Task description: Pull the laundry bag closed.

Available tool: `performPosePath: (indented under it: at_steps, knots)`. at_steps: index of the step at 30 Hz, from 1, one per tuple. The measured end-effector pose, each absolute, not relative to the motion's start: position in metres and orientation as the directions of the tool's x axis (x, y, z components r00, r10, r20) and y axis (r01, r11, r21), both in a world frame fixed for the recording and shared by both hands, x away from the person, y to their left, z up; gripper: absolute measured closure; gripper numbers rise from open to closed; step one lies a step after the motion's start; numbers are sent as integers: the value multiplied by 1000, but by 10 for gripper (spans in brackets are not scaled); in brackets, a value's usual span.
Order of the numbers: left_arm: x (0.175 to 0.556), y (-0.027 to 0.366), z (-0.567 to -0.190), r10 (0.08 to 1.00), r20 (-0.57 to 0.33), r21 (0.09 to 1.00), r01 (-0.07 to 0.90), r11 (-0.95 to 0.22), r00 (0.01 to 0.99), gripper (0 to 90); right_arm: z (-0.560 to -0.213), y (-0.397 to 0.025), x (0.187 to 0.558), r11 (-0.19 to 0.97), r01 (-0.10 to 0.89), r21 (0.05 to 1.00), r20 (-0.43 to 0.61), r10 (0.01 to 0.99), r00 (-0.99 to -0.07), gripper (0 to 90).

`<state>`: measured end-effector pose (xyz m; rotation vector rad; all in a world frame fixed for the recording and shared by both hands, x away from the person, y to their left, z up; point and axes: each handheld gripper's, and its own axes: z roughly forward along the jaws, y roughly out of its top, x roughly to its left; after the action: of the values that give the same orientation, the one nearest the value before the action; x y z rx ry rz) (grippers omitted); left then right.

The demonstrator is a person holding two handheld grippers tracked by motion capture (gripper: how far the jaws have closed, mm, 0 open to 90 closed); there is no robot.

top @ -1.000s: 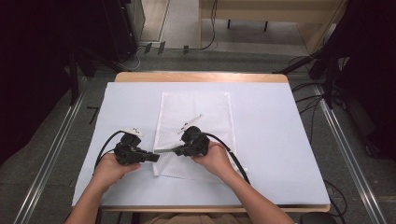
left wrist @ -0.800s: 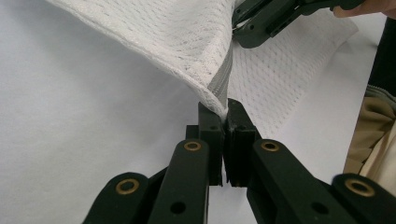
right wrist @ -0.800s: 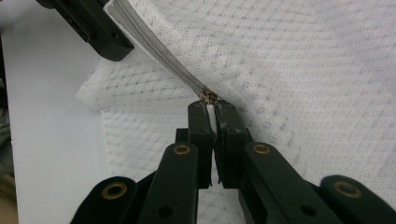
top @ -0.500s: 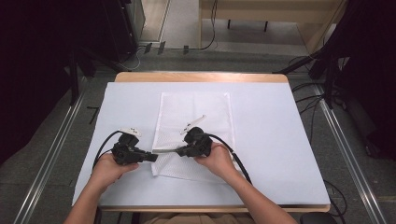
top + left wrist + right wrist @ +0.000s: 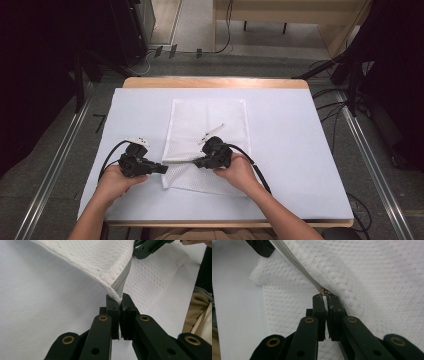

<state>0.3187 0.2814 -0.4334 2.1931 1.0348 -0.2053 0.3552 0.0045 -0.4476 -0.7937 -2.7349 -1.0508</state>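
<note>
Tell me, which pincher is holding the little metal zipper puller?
The right gripper: its jaws pinch the zipper pull. The left gripper instead clamps the mesh bag's zipper end.

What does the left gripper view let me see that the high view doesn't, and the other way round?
Up close, the left gripper view shows the left gripper shut on the end of the grey zipper, and the mesh weave of the white bag.

From above, the high view shows the whole table, the person's hands and forearms, the trailing cables and the floor around.

Both show the white mesh bag and the right gripper holding it further along the zipper.
</note>
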Motion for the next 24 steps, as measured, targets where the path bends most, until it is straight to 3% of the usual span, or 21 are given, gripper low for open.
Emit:
performPosePath:
  at_steps: [24]
  knots:
    - [318,286,-434,611,-406,538,718,-441,679,879,-450,-12,354,615,519,594,280,447,-850,881]
